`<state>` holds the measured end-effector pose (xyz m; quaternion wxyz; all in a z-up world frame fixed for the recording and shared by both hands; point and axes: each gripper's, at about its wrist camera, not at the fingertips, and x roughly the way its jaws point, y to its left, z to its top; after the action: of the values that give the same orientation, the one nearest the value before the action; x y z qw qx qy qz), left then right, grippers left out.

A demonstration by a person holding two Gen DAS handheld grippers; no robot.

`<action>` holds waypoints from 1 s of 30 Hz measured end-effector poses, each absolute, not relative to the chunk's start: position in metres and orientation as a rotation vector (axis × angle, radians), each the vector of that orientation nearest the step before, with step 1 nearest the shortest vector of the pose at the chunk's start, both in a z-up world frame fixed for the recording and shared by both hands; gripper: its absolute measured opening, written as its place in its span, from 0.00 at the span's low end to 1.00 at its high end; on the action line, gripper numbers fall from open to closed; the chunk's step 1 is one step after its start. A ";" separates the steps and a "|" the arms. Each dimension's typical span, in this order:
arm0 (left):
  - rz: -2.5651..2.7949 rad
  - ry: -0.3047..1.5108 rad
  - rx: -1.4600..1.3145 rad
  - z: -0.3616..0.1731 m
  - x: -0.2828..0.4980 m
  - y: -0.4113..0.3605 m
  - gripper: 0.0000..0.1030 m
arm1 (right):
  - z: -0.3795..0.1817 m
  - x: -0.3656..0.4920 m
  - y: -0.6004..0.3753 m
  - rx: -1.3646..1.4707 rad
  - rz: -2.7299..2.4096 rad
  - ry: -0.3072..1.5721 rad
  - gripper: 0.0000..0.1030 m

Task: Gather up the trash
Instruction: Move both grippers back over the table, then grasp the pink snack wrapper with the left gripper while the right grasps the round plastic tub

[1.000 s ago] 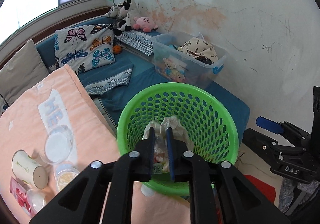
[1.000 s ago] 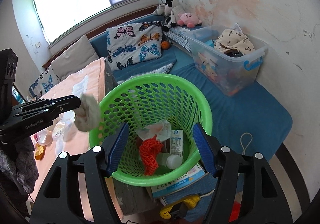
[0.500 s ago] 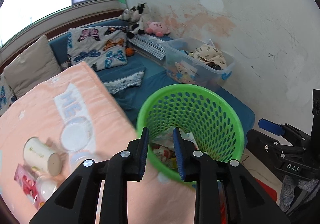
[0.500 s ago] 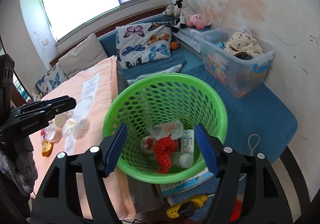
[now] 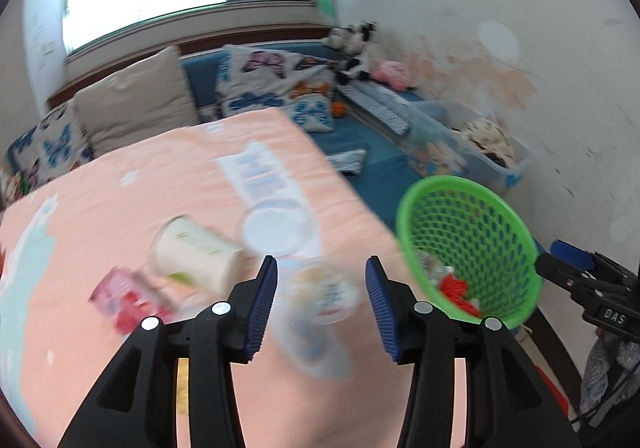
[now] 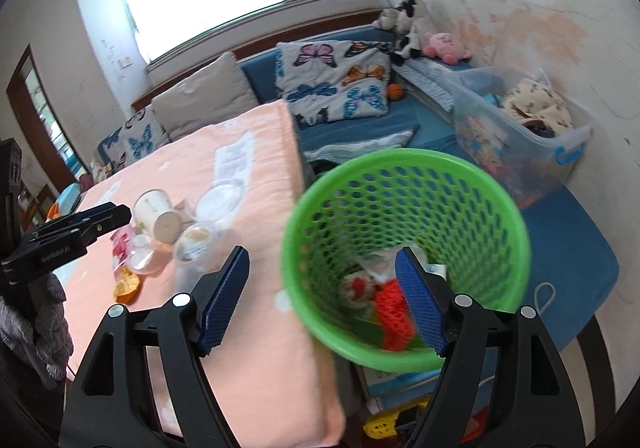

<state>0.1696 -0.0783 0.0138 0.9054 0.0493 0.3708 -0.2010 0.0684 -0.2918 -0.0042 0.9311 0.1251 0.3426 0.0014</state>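
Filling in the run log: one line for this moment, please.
left gripper: open, empty, over table trash | right gripper: open, empty | green basket: holds trash | paper cup: on table

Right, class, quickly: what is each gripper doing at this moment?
Left gripper: open, holding nothing, above the table's trash.
Right gripper: open, holding nothing, by the green basket.

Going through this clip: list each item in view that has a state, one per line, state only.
Left gripper: open, empty, above the table.
Right gripper: open, empty.
Green basket: upright, partly filled with trash.
Paper cup: lying on its side.
Clear storage bin: lidless, filled.
Round plastic lid: flat on the tablecloth.
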 end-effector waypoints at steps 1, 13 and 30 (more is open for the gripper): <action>-0.395 0.772 0.084 0.013 0.172 -0.066 0.44 | -0.004 0.071 -0.285 0.249 0.016 0.703 0.74; -0.192 0.804 -0.062 0.000 0.188 0.046 0.44 | -0.008 0.101 -0.214 0.177 0.159 0.737 0.74; -0.089 0.861 -0.162 -0.030 0.193 0.109 0.45 | -0.054 0.155 -0.153 0.080 0.257 0.868 0.80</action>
<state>0.1934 0.1092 -0.0298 0.9046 -0.0782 0.4168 -0.0431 0.1553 -0.1534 -0.0538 0.8986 0.0385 0.4190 0.1240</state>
